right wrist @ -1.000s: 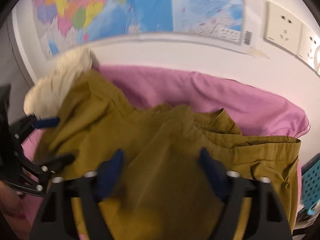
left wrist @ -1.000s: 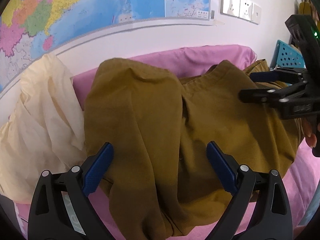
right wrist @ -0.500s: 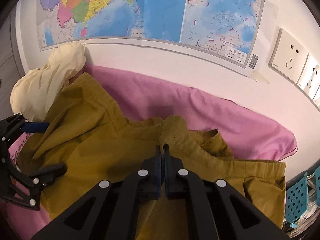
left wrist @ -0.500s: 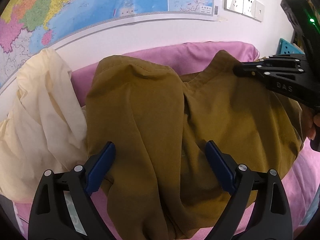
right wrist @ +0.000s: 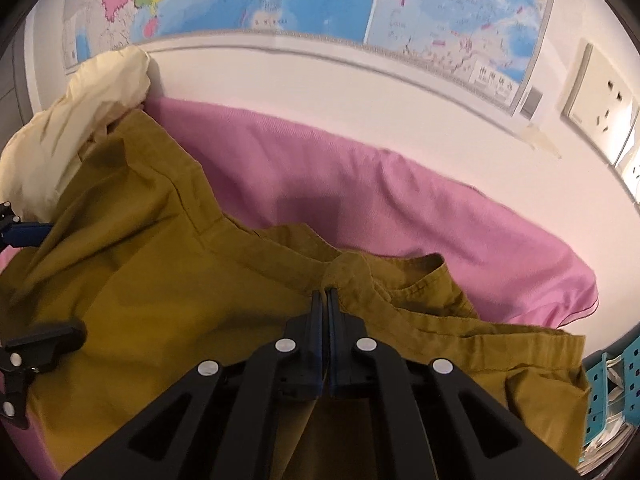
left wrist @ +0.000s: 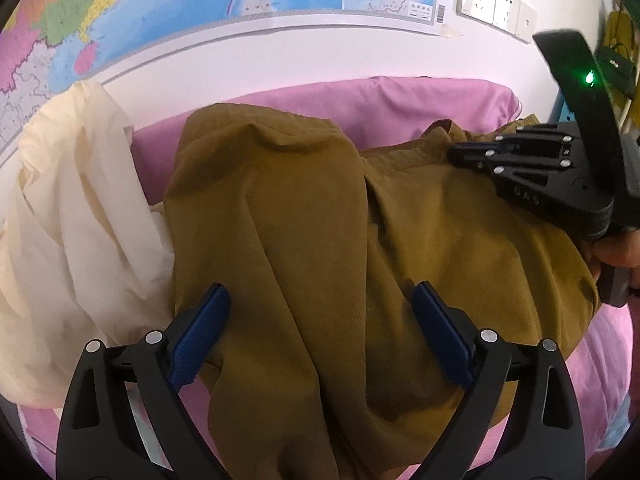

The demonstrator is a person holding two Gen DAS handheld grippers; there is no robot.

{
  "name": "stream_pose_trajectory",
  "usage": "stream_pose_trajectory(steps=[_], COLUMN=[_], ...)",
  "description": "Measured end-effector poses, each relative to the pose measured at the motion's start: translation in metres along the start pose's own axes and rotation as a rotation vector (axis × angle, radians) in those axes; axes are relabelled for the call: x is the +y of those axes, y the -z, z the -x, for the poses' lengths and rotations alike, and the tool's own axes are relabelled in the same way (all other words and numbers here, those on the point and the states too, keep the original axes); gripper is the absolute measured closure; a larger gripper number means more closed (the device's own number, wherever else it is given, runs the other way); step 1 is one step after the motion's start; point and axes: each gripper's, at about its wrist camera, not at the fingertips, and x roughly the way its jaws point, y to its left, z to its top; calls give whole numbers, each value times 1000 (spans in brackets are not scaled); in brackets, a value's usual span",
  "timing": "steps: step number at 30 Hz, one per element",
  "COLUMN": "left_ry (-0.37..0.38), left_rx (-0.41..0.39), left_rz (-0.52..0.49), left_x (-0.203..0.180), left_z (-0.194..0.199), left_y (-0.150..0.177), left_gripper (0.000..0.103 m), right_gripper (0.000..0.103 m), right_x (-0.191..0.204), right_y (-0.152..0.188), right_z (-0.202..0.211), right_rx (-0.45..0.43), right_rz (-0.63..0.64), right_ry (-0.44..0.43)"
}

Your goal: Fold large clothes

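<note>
- The left gripper sits nearest in its own view, its jaws spread wide with the blue pads on either side of a thick ridge of the mustard garment; it hovers over the cloth and grips nothing
- The mustard garment lies bunched and creased across the pink sheet, one side lapping against the cream cloth heaped at the left end, the rest spreading toward the right edge of the bed
- The right gripper has its jaws pressed together on a hemmed edge of the garment near its far middle, where the seams gather into a small peak; in the left view its black body rests above the cloth at the right
- Beyond the fabric the pink sheet rolls up against the white wall, with the map and the wall sockets above, and a blue perforated basket at the right edge
- I judge this to be the start of spreading the garment: one edge is pinched, nothing is yet flat or folded
- The next move seems to call for the left jaws to close on a matching edge, then both to lift and draw apart to pull the creases out, keeping clear of the cream cloth
</note>
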Motion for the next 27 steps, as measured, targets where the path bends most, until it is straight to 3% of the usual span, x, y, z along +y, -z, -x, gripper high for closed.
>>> stream_pose_trajectory(steps=[6, 8, 10, 19, 24, 27], left_ry=[32, 27, 26, 37, 49, 59], left_rx=[26, 26, 30, 39, 51, 62], left_rz=[25, 20, 22, 32, 43, 50], left_x=[5, 4, 4, 8, 9, 11], left_z=[-9, -10, -11, -16, -22, -24], left_y=[-3, -3, -3, -5, -7, -8], left_gripper=[9, 8, 8, 6, 5, 4], right_gripper=[98, 87, 66, 66, 65, 58], right_x=[-6, -8, -12, -10, -13, -16], right_y=[1, 1, 1, 7, 11, 13], right_z=[-5, -3, 0, 27, 21, 11], right_rx=[6, 6, -1, -35, -12, 14], right_rz=[-22, -30, -53, -16, -20, -33], right_ry=[-21, -14, -28, 14, 27, 24])
